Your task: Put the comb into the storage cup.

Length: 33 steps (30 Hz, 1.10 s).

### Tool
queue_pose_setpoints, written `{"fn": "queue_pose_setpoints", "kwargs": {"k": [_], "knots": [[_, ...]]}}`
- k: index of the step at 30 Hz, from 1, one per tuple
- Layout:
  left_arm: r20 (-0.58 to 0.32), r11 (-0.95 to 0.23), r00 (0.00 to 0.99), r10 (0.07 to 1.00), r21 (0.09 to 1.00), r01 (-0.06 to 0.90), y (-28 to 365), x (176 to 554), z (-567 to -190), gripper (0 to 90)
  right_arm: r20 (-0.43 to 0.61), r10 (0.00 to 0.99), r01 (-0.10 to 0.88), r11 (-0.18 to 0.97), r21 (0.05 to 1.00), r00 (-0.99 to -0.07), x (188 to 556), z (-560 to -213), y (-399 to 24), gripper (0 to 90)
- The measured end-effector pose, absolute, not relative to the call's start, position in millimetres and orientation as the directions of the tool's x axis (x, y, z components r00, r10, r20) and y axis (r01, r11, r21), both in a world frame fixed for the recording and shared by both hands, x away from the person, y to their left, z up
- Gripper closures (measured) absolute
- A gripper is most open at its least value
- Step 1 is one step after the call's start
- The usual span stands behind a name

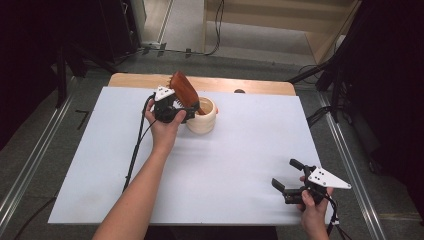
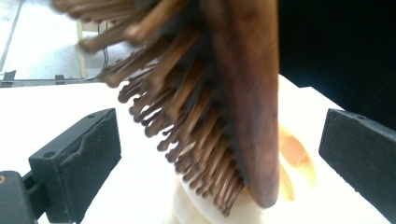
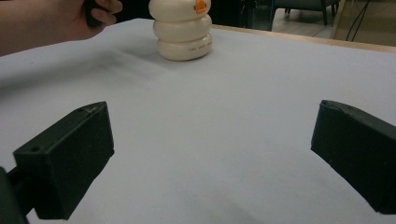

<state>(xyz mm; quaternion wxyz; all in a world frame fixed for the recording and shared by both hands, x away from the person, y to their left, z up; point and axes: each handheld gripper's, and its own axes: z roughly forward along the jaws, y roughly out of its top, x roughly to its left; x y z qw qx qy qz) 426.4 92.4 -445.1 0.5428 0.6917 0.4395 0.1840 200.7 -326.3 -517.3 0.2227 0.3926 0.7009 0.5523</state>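
Observation:
A brown wooden hairbrush (image 1: 184, 90) stands handle-down in a cream ribbed cup (image 1: 202, 117) at the back middle of the white table, its head leaning up and to the left. My left gripper (image 1: 190, 106) is at the cup's left side, open. In the left gripper view the brush (image 2: 247, 93) with its wooden bristles sits between the wide black jaws of the left gripper (image 2: 219, 154), neither pad touching it, and the cup (image 2: 299, 156) is below. My right gripper (image 1: 286, 173) rests open near the front right; the right gripper (image 3: 210, 158) holds nothing and faces the cup (image 3: 183, 32).
A white sheet (image 1: 225, 160) covers the table, with a strip of bare wood (image 1: 260, 86) along the back edge and a small dark spot (image 1: 240, 91) there. The hand (image 3: 70, 18) that holds the left gripper shows left of the cup. Dark stands and cables flank the table.

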Motion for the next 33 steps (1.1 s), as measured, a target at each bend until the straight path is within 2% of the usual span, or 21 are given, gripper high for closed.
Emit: {"fn": "queue_pose_setpoints", "kwargs": {"k": [15,33], "knots": [[-0.214,-0.028,0.549,0.808,0.916,0.4,119,401,-449,0.0,0.109,0.8,0.306,0.097,0.947,-0.59,201,-517,-324,0.0],[-0.136,-0.074,0.572,0.809,0.942,0.329,135,362,-452,0.0,0.104,0.803,0.307,0.103,0.946,-0.587,201,-517,-323,0.0]]}}
